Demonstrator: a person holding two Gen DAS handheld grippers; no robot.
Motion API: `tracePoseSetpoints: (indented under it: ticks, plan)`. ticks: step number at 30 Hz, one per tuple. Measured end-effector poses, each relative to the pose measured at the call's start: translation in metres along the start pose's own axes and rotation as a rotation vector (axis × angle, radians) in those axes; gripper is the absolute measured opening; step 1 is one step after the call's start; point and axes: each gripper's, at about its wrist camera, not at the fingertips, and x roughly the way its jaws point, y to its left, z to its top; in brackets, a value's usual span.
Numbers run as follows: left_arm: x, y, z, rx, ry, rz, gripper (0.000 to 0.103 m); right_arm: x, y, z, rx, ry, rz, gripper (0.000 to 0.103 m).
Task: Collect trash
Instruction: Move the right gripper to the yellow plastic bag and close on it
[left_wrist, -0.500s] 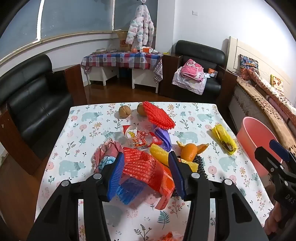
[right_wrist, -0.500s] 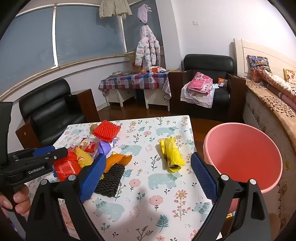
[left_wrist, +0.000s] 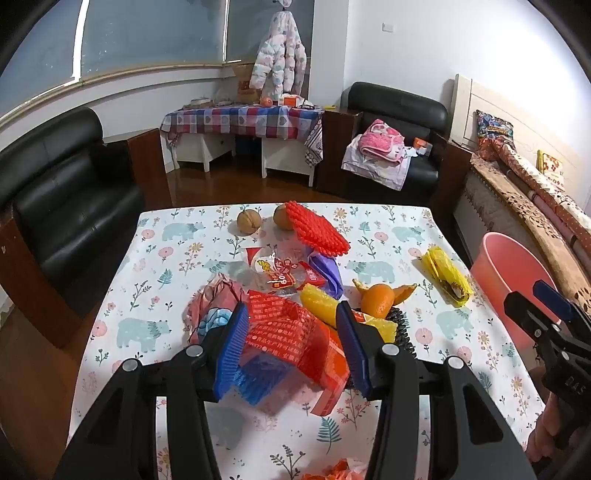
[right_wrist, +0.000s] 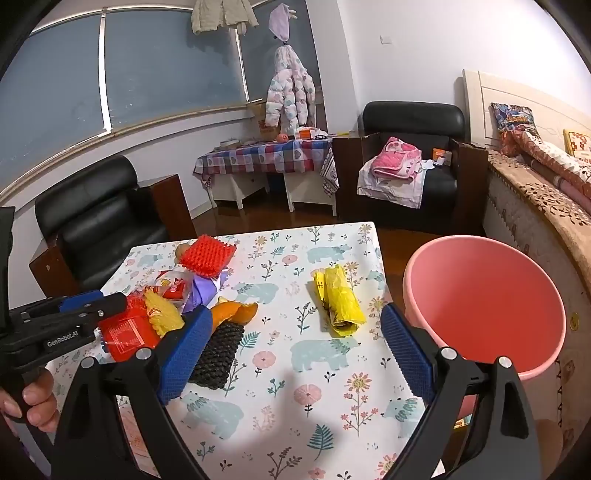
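Left gripper (left_wrist: 291, 347) pinches crinkly red plastic wrapper (left_wrist: 288, 336) above the floral table (left_wrist: 369, 435). Right gripper (right_wrist: 291, 354) spread wide, holding nothing. Round pink bin (right_wrist: 484, 306) beside table looks empty.

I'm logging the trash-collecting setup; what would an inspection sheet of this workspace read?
Surface: table under a floral bear-print cloth.
Job's things: red wrapper between the left tool's pads; yellow bag lying alone; pink bin beside the table, nothing visible inside.
Clutter: orange peel, red foam net, black mesh.
Grippers: left tool closing around the wrapper; right tool open, holding nothing.
Cables: nothing seen.
Surroundings: black armchair.
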Motion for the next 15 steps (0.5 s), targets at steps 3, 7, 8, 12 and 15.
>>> tracePoseSetpoints:
  ticks: [3,7,8,12,15]
  plan:
    - [-0.005,0.001,-0.003,0.000,-0.013,-0.020,0.049,0.001,0.000,-0.002,-0.004,-0.001,-0.002,0.093]
    - [-0.013,0.008,-0.003,-0.001,-0.023,-0.049,0.049,0.003,-0.002,-0.004,-0.009,-0.004,-0.001,0.093]
    - [-0.015,0.009,-0.004,0.000,-0.023,-0.054,0.049,0.003,-0.002,-0.005,-0.010,-0.003,0.000,0.093]
    - [-0.019,0.015,-0.007,-0.001,-0.013,-0.058,0.049,0.005,-0.002,-0.005,-0.004,0.017,0.002,0.093]
    - [-0.021,0.019,-0.009,-0.011,-0.006,-0.069,0.049,0.006,-0.002,-0.006,-0.005,0.027,0.003,0.093]
